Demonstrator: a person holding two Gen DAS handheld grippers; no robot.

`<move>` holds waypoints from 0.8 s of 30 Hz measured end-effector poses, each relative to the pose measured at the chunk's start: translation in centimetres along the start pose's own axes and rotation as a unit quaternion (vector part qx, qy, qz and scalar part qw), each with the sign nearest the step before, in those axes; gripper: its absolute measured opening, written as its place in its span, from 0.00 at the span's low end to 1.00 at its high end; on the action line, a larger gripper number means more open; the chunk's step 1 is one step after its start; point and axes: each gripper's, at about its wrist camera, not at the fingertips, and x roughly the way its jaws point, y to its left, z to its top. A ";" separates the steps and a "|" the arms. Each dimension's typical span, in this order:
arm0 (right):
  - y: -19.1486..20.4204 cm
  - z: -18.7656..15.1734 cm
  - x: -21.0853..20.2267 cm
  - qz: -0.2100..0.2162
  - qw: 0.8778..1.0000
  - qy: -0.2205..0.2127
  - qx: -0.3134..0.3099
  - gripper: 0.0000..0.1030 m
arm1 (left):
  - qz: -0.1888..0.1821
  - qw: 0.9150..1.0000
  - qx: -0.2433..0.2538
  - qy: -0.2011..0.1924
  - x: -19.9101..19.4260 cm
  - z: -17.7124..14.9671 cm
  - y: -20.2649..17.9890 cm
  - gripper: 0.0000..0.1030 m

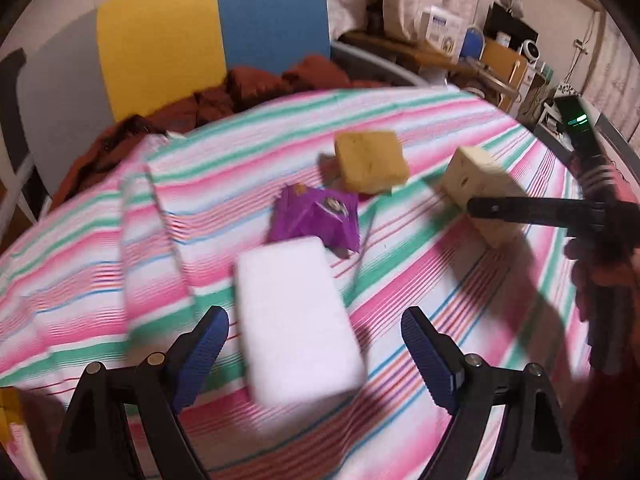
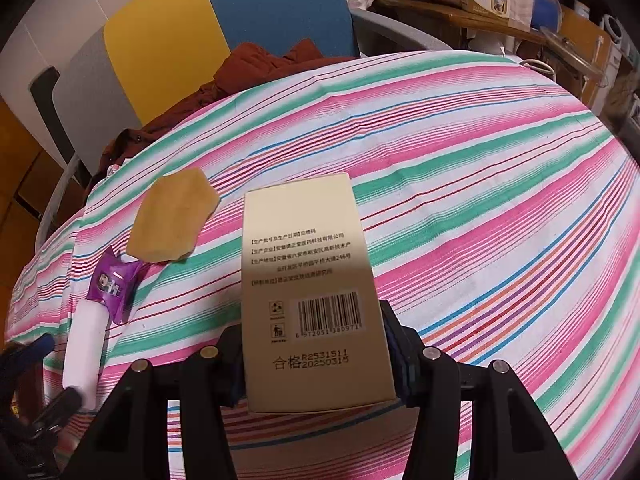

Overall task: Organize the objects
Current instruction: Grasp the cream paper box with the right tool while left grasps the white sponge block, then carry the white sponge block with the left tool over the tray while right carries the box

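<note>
My left gripper is open, its blue pads on either side of the near end of a white foam block, with a gap on each side. Beyond the block lie a crumpled purple wrapper and a yellow sponge. My right gripper is shut on a cream carton with a barcode, held just above the striped cloth. In the left wrist view the carton is at the right, with one black finger across it. In the right wrist view the sponge, wrapper and block lie to the left.
A pink, green and white striped cloth covers the table, with a raised fold at the left. Behind the table stands a chair with a yellow and blue back and a rust-red garment on it. Cluttered shelves fill the far right.
</note>
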 end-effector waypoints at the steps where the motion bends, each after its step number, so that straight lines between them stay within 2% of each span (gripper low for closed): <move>1: 0.0 0.0 0.0 -0.001 1.000 -0.001 -0.002 0.54 | 0.004 1.000 -0.006 0.003 0.4 -0.3 -0.1 0.86; 4: 0.0 0.0 0.0 -0.002 1.000 0.000 -0.003 0.54 | 0.004 0.999 -0.039 -0.010 0.9 -1.1 0.5 0.82; 6: -0.1 0.0 -0.1 -0.003 1.000 0.001 -0.004 0.54 | 0.017 0.998 -0.053 -0.039 0.6 -1.7 0.8 0.71; 12: 0.0 -0.1 -0.2 -0.002 1.000 0.003 -0.004 0.54 | 0.017 0.998 -0.044 -0.045 0.4 -2.1 0.6 0.71; 13: 0.0 -0.1 -0.2 -0.003 1.000 0.003 -0.006 0.53 | 0.016 0.998 -0.046 -0.049 0.5 -2.1 0.7 0.69; 14: 0.0 -0.1 -0.2 -0.003 1.000 0.003 -0.006 0.53 | 0.019 0.997 -0.053 -0.054 0.3 -2.3 1.0 0.59; 15: 0.0 -0.1 -0.1 -0.004 1.000 0.003 -0.007 0.53 | 0.014 0.996 -0.064 -0.059 0.0 -2.4 1.5 0.57; 18: 0.1 -0.1 -0.1 -0.005 1.000 0.004 -0.010 0.53 | -0.008 0.994 -0.082 -0.073 -0.3 -3.0 2.3 0.56; 24: 0.6 0.0 -1.3 -0.001 0.999 -0.026 -0.028 0.49 | 0.017 0.995 -0.052 -0.085 -1.7 -4.9 1.1 0.56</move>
